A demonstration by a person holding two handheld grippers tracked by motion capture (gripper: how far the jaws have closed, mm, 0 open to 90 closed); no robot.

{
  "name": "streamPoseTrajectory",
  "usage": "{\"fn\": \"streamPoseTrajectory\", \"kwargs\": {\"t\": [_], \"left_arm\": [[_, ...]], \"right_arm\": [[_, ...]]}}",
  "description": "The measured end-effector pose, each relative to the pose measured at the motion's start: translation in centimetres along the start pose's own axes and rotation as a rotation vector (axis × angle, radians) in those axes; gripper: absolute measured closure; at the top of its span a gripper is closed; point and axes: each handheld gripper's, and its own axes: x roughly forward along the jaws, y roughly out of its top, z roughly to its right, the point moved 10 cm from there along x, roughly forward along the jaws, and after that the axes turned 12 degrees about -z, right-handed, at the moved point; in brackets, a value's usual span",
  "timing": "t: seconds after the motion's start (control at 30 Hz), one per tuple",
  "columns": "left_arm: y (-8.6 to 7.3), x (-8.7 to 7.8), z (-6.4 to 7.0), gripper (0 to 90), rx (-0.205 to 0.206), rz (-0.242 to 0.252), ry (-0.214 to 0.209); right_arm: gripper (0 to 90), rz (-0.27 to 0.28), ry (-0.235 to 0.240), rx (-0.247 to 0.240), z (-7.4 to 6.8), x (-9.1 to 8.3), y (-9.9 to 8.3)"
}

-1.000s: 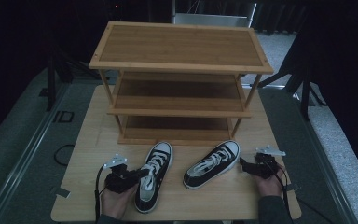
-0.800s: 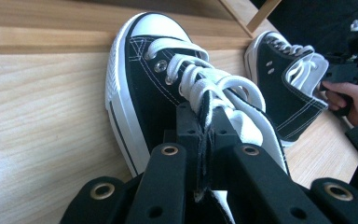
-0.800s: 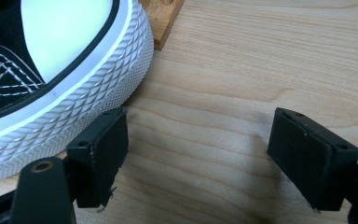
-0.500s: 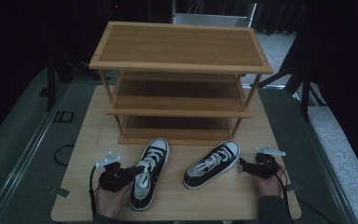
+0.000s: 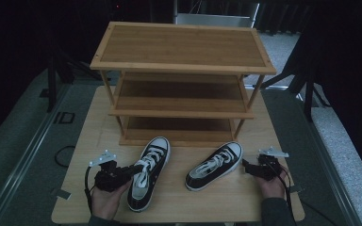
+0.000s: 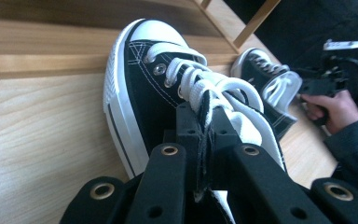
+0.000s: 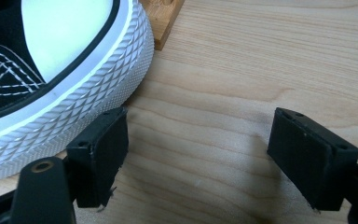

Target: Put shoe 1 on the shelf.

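Note:
Two black-and-white lace-up sneakers lie on the wooden table in front of a rack. In the high view my left gripper (image 5: 133,170) is shut on the left sneaker (image 5: 150,162) at its side, by the laces. The left gripper view has my left gripper (image 6: 205,122) clamping the canvas edge of that sneaker (image 6: 140,70), its toe pointing away. The right sneaker (image 5: 215,165) lies angled, toe toward my right gripper (image 5: 246,167). That right gripper (image 7: 200,154) stands open just beside the white rubber toe (image 7: 70,42), with bare wood between the pads.
A three-tier bamboo shoe rack (image 5: 184,47) stands at the back of the table (image 5: 217,202); its shelves are bare. One rack foot (image 7: 165,18) is close behind the right sneaker's toe. Cables trail off the near table edge, and dark floor surrounds the table.
My left gripper has drawn slightly left with the left sneaker, whose heel has swung left. The right gripper and right sneaker have stayed put.

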Motion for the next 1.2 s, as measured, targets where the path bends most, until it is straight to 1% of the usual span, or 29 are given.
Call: {"fn": "streamPoseTrajectory", "kwargs": {"t": [0.03, 0.13, 0.3, 0.33, 0.37, 0.4, 0.43, 0.47, 0.5, 0.53, 0.57, 0.6, 0.63, 0.67, 0.7, 0.73, 0.77, 0.83, 0.87, 0.9, 0.93, 0.97, 1.1, 1.13, 1.17, 1.2], "left_arm": [[0.0, 0.0, 0.0, 87.0, 0.0, 0.0, 0.0], [0.8, -0.9, 0.4, 87.0, 0.012, 0.011, -0.012], [2.3, -2.5, 1.3, 87.0, 0.034, 0.024, -0.027], [2.9, -3.1, 1.7, 87.0, 0.036, 0.032, -0.039], [2.9, -3.1, 1.7, 87.0, 0.036, 0.032, -0.039], [3.4, -3.7, 2.0, 87.0, 0.034, 0.039, -0.051], [3.4, -3.7, 2.0, 87.0, 0.034, 0.039, -0.051], [3.9, -4.3, 2.3, 87.0, 0.033, 0.046, -0.058], [3.9, -4.3, 2.3, 87.0, 0.033, 0.046, -0.058], [4.3, -4.8, 2.6, 87.0, 0.034, 0.052, -0.065], [4.3, -4.8, 2.6, 87.0, 0.034, 0.052, -0.065], [4.7, -5.4, 2.9, 87.0, 0.037, 0.055, -0.069], [4.7, -5.4, 2.9, 87.0, 0.037, 0.055, -0.069], [5.1, -6.0, 3.2, 87.0, 0.032, 0.061, -0.068], [5.1, -6.0, 3.2, 86.9, 0.032, 0.061, -0.068], [5.5, -6.6, 3.6, 86.9, 0.034, 0.065, -0.064], [5.5, -6.6, 3.6, 86.9, 0.034, 0.065, -0.064], [5.9, -7.1, 4.0, 86.9, 0.04, 0.067, -0.063], [6.5, -7.6, 4.5, 86.8, 0.044, 0.073, -0.067], [6.5, -7.6, 4.5, 86.8, 0.044, 0.073, -0.067], [7.2, -8.1, 4.9, 86.8, 0.045, 0.088, -0.074], [7.2, -8.1, 4.9, 86.8, 0.045, 0.088, -0.074], [8.8, -8.7, 5.5, 86.8, 0.058, 0.115, -0.075], [9.6, -8.7, 5.7, 86.7, 0.063, 0.122, -0.069], [9.6, -8.7, 5.7, 86.8, 0.063, 0.122, -0.069], [10.0, -8.7, 5.7, 86.8, 0.065, 0.128, -0.067]], "right_arm": [[20.0, 0.0, 0.0, 0.0, 0.0, 0.0, 0.0], [20.0, 0.0, 0.0, 0.0, 0.0, 0.0, 0.0], [20.0, 0.001, 0.0, 0.001, 0.0, 0.0, 0.0], [20.0, 0.001, 0.0, 0.001, 0.0, 0.0, 0.0], [20.0, 0.001, 0.0, 0.001, 0.0, 0.0, 0.0], [20.0, 0.001, 0.0, 0.002, 0.0, 0.0, 0.0], [20.0, 0.001, 0.0, 0.002, 0.0, 0.0, 0.0], [20.0, 0.001, 0.001, 0.002, 0.0, 0.0, 0.0], [20.0, 0.001, 0.001, 0.002, 0.0, 0.0, 0.0], [20.0, 0.0, 0.001, 0.002, -0.1, 0.0, 0.0], [20.0, 0.0, 0.001, 0.002, -0.1, 0.0, 0.0], [20.0, 0.0, 0.001, 0.002, -0.1, 0.0, 0.0], [20.0, 0.0, 0.001, 0.002, -0.1, 0.0, 0.0], [20.0, 0.0, 0.001, 0.002, 0.0, 0.0, 0.0], [20.0, 0.0, 0.001, 0.002, 0.0, 0.0, 0.0], [20.0, 0.0, 0.001, 0.003, -0.1, 0.0, 0.0], [20.0, 0.0, 0.001, 0.002, -0.1, 0.0, 0.0], [20.0, 0.0, 0.001, 0.003, -0.1, 0.0, 0.0], [20.0, 0.0, 0.001, 0.003, -0.1, 0.0, 0.0], [20.0, 0.0, 0.001, 0.003, -0.1, 0.0, 0.0], [20.0, 0.0, 0.001, 0.002, -0.1, 0.0, 0.0], [20.0, 0.0, 0.001, 0.002, -0.1, 0.0, 0.0], [20.0, 0.0, 0.0, 0.002, 0.0, 0.0, 0.0], [20.0, 0.001, 0.0, 0.002, 0.0, 0.0, 0.0], [20.0, 0.001, 0.0, 0.002, 0.0, 0.0, 0.0], [20.0, 0.001, 0.0, 0.002, 0.0, 0.0, 0.0]]}}
